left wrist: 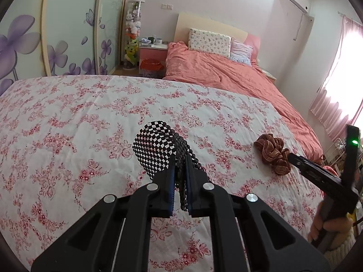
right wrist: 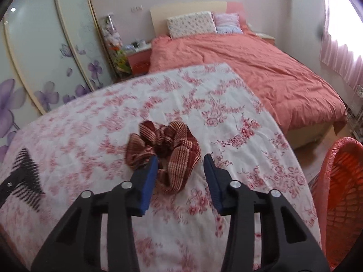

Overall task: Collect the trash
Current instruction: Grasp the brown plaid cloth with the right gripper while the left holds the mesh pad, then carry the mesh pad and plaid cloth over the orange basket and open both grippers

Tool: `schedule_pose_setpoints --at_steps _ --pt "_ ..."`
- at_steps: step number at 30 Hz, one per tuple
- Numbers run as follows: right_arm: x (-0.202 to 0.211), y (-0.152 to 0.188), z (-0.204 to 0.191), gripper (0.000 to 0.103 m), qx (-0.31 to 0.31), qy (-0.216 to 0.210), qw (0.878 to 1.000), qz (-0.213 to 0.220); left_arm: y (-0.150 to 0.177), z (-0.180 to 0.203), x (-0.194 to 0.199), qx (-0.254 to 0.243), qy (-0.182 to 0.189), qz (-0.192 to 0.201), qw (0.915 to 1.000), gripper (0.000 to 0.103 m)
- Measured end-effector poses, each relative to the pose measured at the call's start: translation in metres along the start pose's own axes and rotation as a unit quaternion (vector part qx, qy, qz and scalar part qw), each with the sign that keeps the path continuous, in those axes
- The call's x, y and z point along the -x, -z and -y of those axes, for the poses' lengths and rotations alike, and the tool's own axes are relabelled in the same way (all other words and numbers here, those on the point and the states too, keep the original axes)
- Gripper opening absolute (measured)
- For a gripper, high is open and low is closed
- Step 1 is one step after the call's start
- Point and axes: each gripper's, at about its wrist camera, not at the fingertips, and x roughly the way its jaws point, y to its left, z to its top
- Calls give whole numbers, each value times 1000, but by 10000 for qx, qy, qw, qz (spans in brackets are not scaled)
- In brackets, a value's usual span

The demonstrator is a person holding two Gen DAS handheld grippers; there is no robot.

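Note:
My left gripper [left wrist: 180, 161] is shut on a black-and-white checkered woven piece [left wrist: 156, 145], which is lifted a little above the floral cloth. That piece shows blurred at the left edge of the right wrist view [right wrist: 27, 176]. A brown striped scrunchie [right wrist: 168, 145] lies on the cloth to its right [left wrist: 273, 153]. My right gripper [right wrist: 180, 161] straddles the scrunchie's near side. The left pad [right wrist: 148, 181] touches the fabric, the right pad stands apart from it, and the jaws do not pinch it. A hand [left wrist: 322, 226] holds that gripper [left wrist: 292, 157].
The table wears a white cloth with pink flowers [left wrist: 68, 124]. An orange mesh basket [right wrist: 340, 192] stands off the table's right edge. Beyond are a bed with a coral cover [left wrist: 226, 74], a small lined bin [left wrist: 150, 66] by the nightstand, and wardrobe doors on the left.

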Motion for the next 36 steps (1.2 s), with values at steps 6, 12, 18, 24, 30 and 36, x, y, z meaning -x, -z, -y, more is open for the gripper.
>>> schedule_pose_setpoints --at_steps 6,12,18,24,30,36 --pt "-5 8 4 9 103 22 9999 -130 1 0 -2 -7 36 -44 10000 8" --pt "41 3 29 7 -74 49 9991 404 0 11 5 -55 140 -4 9999 8" --pt "96 1 58 7 -192 163 9953 931 0 34 15 -189 320 72 9993 8" --pt "144 9 90 7 -399 364 9897 1326 0 69 25 -414 588 137 9973 8" --pt "186 22 124 7 -577 693 9819 1665 2 110 32 -663 922 173 9934 8" --pt "214 40 159 7 -709 1088 9736 1878 11 160 34 -969 1313 148 9865 8"
